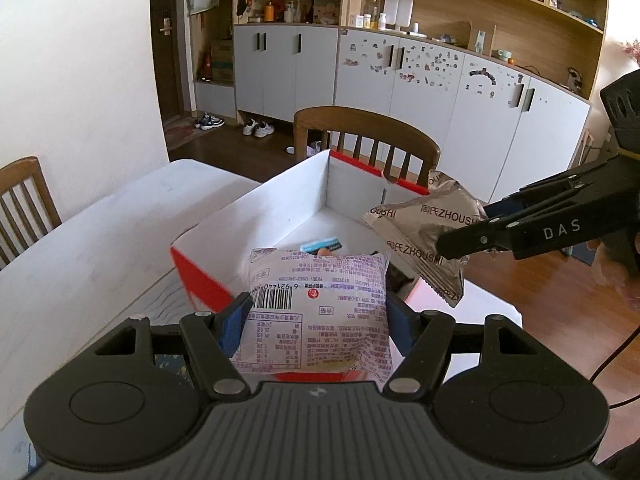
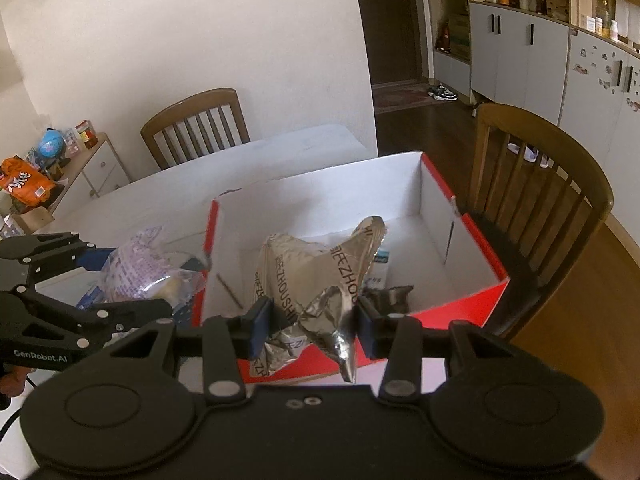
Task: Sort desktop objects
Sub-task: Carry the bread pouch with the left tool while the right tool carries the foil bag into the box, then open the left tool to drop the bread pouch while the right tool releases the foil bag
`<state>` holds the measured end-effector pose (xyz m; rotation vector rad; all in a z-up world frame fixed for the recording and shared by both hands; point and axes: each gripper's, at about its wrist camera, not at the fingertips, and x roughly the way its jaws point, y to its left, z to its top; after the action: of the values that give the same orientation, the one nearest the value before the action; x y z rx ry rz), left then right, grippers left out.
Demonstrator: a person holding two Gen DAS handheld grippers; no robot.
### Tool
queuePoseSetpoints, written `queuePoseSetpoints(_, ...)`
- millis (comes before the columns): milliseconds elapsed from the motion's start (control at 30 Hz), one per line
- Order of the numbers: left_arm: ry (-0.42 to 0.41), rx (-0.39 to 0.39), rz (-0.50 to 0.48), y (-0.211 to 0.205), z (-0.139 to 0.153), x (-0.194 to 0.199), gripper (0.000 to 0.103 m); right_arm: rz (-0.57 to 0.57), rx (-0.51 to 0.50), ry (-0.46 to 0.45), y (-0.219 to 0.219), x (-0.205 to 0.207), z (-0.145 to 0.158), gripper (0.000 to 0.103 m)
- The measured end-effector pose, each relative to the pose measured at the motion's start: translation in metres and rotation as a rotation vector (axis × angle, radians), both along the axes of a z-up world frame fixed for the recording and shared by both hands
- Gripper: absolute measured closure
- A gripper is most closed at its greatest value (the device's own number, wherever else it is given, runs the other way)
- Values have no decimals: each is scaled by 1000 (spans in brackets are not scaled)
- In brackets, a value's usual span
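Note:
My left gripper point(image 1: 318, 322) is shut on a clear purple-printed snack packet point(image 1: 318, 312), held over the near rim of an open red-and-white cardboard box point(image 1: 280, 196). From the right, my right gripper point(image 1: 460, 240) reaches over the box, shut on a crumpled silver foil snack bag point(image 1: 416, 232). In the right wrist view the right gripper point(image 2: 312, 322) pinches that silver bag point(image 2: 320, 276) above the box point(image 2: 440, 200). The left gripper point(image 2: 132, 312) shows at the left with the purple packet point(image 2: 140, 268). A small blue item point(image 1: 322, 245) lies on the box floor.
The box stands on a white table point(image 1: 100, 240). A wooden chair point(image 1: 368, 136) is behind the box and another chair point(image 2: 196, 128) is at the table's far side. Grey cabinets point(image 1: 440, 92) line the back wall. A side cabinet with snacks point(image 2: 28, 184) stands far left.

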<state>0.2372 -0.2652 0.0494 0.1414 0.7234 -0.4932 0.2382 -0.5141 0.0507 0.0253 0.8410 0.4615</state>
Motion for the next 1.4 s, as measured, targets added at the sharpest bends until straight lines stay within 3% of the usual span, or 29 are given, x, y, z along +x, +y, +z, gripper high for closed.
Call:
queuePoseSetpoints(600, 46, 59, -19, -52, -24, 55, 34, 11, -36, 67, -31, 67, -23, 60)
queuePoseSetpoints(1400, 198, 160, -36, -73, -87, 109, 34, 55, -140, 193, -9, 124, -94, 60)
